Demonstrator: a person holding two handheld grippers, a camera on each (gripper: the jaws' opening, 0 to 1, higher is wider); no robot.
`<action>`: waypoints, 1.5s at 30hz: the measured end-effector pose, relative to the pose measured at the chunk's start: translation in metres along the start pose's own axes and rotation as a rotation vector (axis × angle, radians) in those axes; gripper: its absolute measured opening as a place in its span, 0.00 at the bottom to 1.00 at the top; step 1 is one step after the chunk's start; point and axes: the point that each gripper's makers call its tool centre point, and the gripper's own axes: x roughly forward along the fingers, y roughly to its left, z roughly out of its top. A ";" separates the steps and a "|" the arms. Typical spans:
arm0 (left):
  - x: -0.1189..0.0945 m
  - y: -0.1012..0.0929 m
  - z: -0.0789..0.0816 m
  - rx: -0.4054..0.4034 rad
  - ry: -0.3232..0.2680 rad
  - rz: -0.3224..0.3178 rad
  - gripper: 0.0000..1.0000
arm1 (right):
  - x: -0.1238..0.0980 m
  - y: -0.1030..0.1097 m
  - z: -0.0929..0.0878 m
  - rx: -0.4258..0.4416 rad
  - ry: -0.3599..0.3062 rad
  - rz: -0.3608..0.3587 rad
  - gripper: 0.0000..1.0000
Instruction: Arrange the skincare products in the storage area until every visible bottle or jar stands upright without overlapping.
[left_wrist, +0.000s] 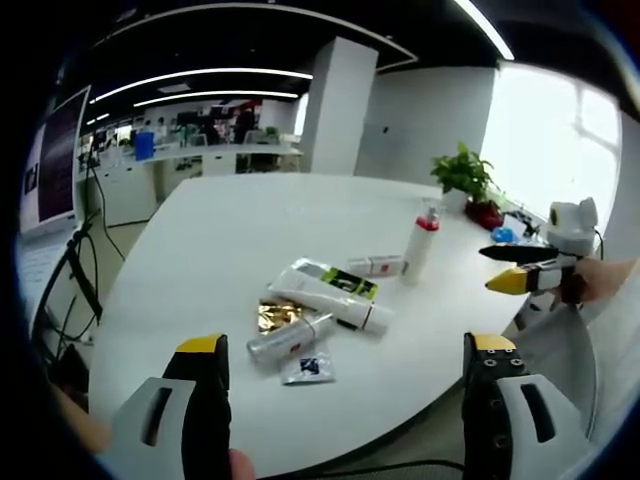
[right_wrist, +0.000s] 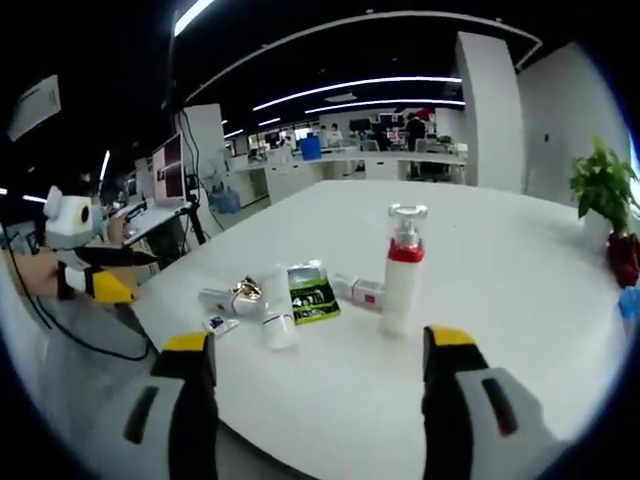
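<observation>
My left gripper and my right gripper both hover at the near edge of the smooth white round-ended desk, their yellow-tipped fingers spread wide apart around nothing. Ahead of my right fingers, a slim white pump bottle with a red collar and clear cap stands upright. Beyond my left fingers lies a jumble: a long white tube flat, its axis slanting across the desk, a green-and-black packet beneath it, a crinkled gold foil, a glossy cylindrical bottle on its side, a small sachet, and a white-and-red box lying flat.
</observation>
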 end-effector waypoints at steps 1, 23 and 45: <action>0.000 0.000 0.000 0.001 0.000 0.000 0.95 | 0.000 -0.002 0.001 -0.008 0.002 0.000 0.85; 0.001 0.003 0.002 -0.024 -0.009 0.002 0.94 | 0.052 -0.042 0.091 -0.310 0.031 0.138 0.84; 0.001 0.004 0.001 -0.036 0.000 -0.001 0.94 | 0.112 -0.020 0.117 -0.514 0.191 0.403 0.81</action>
